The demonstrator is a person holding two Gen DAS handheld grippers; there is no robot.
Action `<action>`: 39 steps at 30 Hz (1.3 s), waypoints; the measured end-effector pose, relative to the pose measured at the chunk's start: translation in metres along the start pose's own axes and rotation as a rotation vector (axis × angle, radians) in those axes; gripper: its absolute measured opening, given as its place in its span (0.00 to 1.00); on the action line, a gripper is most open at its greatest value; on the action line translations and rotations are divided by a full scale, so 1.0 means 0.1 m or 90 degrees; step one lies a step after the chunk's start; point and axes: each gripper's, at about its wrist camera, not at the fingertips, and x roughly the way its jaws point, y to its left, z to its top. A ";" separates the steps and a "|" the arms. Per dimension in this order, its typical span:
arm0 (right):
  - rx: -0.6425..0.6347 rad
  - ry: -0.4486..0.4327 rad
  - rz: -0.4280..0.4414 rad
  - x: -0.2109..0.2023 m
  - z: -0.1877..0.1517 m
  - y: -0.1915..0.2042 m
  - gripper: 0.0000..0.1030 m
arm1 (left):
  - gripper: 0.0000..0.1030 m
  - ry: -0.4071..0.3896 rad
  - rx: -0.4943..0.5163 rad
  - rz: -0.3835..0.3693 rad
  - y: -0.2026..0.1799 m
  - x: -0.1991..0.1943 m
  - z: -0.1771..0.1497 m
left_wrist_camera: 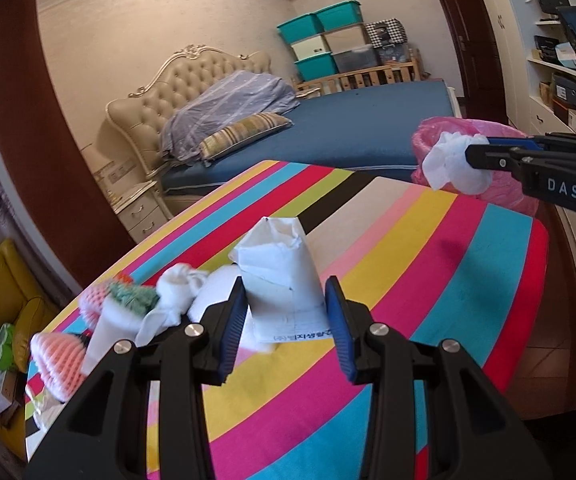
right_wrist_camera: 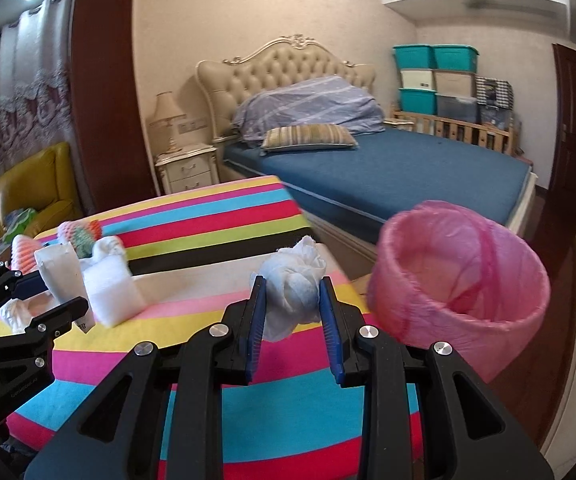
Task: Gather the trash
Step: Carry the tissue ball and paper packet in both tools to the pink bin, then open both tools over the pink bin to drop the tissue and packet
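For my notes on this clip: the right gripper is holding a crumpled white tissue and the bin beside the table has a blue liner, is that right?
Not quite: the bin has a pink liner, not blue, as the right wrist view shows. The right gripper does hold the crumpled white tissue.

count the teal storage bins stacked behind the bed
3. Two sit side by side on top of the stack, left and right; the third is at the bottom left, under a beige bin. More may be hidden behind the stack.

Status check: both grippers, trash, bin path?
Left gripper shut on paper carton. Right gripper shut on tissue wad. Pink-lined bin open, path unobstructed.
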 end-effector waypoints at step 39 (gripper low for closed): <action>0.116 0.005 -0.116 0.32 -0.03 -2.08 0.67 | 0.80 -0.022 -0.097 -0.324 -1.63 1.64 2.17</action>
